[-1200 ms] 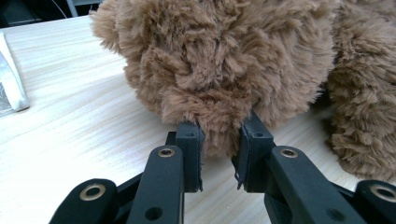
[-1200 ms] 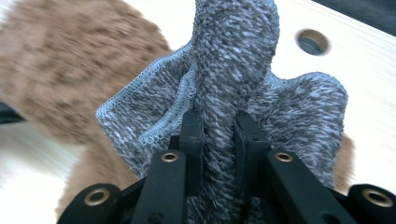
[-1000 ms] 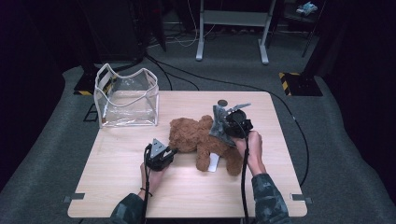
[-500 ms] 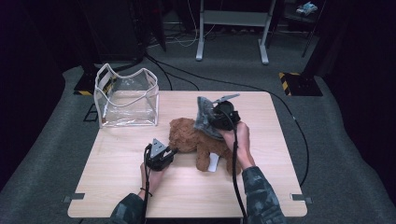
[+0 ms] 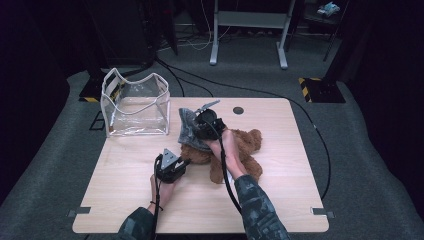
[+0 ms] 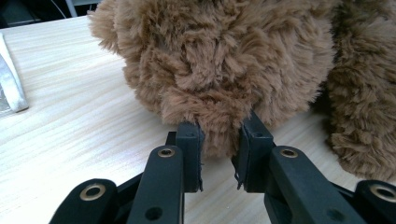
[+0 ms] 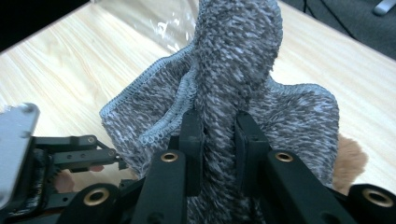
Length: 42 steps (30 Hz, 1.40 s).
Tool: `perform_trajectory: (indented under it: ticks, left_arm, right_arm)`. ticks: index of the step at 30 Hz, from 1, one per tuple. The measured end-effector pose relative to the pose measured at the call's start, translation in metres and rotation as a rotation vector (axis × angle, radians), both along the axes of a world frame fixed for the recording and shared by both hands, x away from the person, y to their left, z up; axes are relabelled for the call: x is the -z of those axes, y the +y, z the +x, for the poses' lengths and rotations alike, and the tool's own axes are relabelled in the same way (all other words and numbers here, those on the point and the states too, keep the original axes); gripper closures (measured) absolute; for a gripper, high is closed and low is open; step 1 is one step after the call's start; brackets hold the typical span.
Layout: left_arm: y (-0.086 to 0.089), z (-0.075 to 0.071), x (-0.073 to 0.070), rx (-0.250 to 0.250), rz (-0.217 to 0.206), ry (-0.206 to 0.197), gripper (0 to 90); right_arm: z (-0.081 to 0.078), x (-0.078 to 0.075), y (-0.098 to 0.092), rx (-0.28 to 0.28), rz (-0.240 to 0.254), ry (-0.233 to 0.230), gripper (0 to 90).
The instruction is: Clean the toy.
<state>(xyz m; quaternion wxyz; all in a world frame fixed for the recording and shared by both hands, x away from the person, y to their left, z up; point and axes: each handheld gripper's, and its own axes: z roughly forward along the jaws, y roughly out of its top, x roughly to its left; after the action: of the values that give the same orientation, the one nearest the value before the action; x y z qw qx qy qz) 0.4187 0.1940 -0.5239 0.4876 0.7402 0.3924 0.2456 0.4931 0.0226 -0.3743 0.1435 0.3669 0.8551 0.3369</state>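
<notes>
Teddy bear lying on the table, undressed so far. Left gripper clamped on bear's fur; right gripper clamped on grey knitted garment, raised over bear. Pulling garment on remains. Gripper views confirm both pinches; high view adds clear bag beyond.

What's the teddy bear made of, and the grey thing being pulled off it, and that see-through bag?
The teddy bear looks like soft plush: long, shaggy brown fur in clumps. The grey cloth seems a knitted fabric, speckled grey and white with a stitched edge. The bag looks like clear, shiny plastic with pale trim, since the table shows through it.
</notes>
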Motion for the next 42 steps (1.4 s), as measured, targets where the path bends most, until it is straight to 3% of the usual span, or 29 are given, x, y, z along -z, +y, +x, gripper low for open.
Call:
perform_trajectory:
  ticks: [4, 13, 18, 33, 42]
  left_arm:
    - [0.000, 0.000, 0.000, 0.001, 0.000, 0.000, 74.0]
    - [-0.001, 0.000, 0.000, -0.004, -0.005, -0.002, 74.1]
    - [-0.001, 0.000, 0.000, -0.003, 0.000, -0.004, 74.0]
    - [0.000, -0.001, -0.001, 0.009, 0.012, 0.003, 74.0]
    - [-0.001, 0.000, 0.000, 0.004, 0.011, -0.001, 74.1]
  right_arm:
    - [0.002, 0.013, -0.003, 0.019, -0.026, 0.003, 76.1]
    - [0.005, 0.017, -0.037, 0.090, -0.076, 0.005, 76.1]
    - [0.007, 0.023, -0.068, 0.133, -0.035, 0.039, 76.2]
    - [0.009, 0.026, -0.137, 0.295, -0.008, 0.030, 76.2]
    - [0.018, 0.040, -0.166, 0.413, -0.031, 0.043, 76.3]
